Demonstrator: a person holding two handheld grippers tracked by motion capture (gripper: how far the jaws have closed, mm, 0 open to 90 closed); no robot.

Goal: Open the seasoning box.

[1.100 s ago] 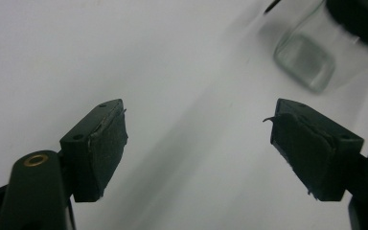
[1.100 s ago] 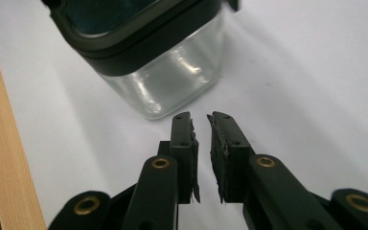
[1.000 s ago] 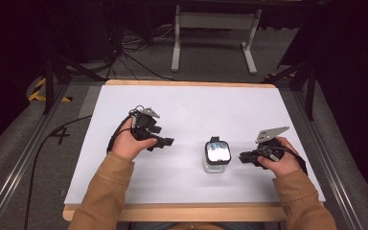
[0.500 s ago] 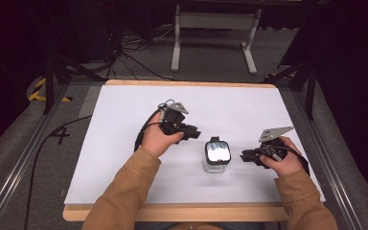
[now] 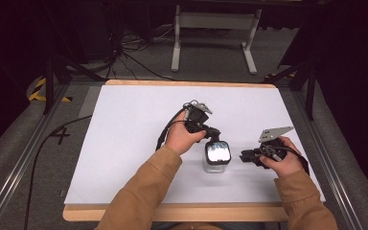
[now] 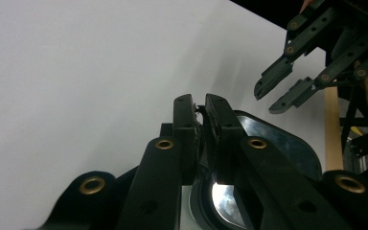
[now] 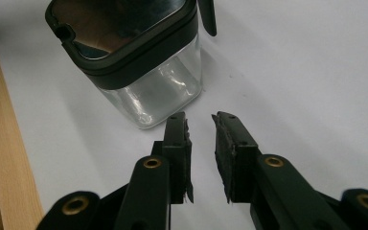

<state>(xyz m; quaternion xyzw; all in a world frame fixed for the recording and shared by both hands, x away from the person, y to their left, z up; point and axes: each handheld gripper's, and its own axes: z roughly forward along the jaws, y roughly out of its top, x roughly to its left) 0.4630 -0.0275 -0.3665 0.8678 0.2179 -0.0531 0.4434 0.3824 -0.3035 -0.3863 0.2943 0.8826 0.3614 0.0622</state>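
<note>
I see a big white tabletop (image 5: 124,143) and one small thing on it: a clear jar (image 5: 215,162) with a dark, shiny lid (image 5: 218,152). The jar stands upright near the front edge, between my two hands. Nobody told me the job, so I can only guess, and my guess is that it has to do with the lid. The lid looks to be on the jar, so I think almost all the work is left. My left hand-held gripper (image 5: 212,136) is right at the top of the jar. My right hand-held gripper (image 5: 247,156) sits just beside the jar and does not touch it. From up high I cannot tell how the jaws stand, because they are too small and dark there. The left gripper view helps: its jaws are very close together, with only a thin crack between them, right above the lid's (image 6: 268,148) edge. Something small sits in that crack, but I cannot tell if it is part of the lid or only the worn pads. That view also lets me see the right hand-held gripper (image 6: 278,93) farther off with its jaws apart. The right gripper view tells me the same, with open jaws and bare tabletop between them. It also gives me the side of the jar (image 7: 158,91), which looks empty inside, and a small notch (image 7: 63,32) at one corner of the lid.
</note>
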